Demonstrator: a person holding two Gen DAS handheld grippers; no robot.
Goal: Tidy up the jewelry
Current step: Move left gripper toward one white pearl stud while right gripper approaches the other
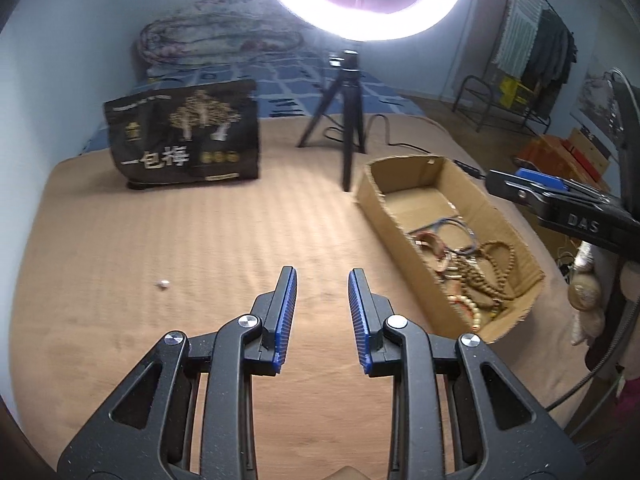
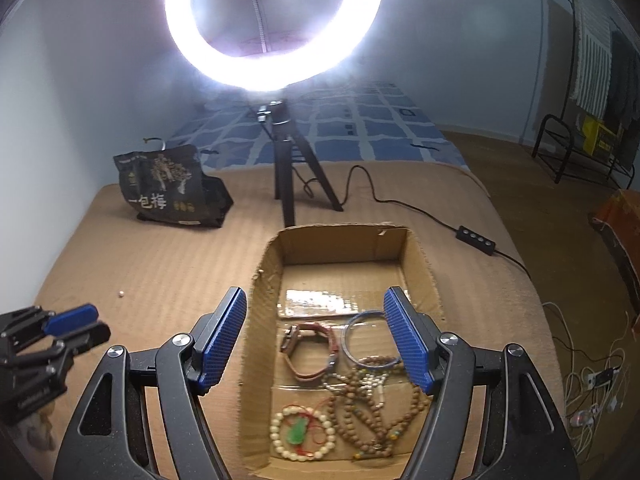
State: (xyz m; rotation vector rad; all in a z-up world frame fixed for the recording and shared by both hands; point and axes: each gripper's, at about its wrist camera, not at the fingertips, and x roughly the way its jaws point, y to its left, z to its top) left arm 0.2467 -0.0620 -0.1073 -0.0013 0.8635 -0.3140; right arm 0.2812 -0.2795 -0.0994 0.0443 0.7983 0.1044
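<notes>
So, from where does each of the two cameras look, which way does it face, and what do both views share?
Left wrist: sits on the left gripper, faces across the tan bed cover toward the black bag; its own open fingers show, and the right gripper enters at right.
Right wrist: sits on the right gripper, looks down into the cardboard box of jewelry; its open fingers show, and the left gripper shows at lower left.
Shared: box, bag, tripod, ring light, a small white bead.

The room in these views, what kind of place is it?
Probably a bedroom at home: the work surface is a bed with a folded quilt at its head, and clothes hang on a rack by the wall.
</notes>
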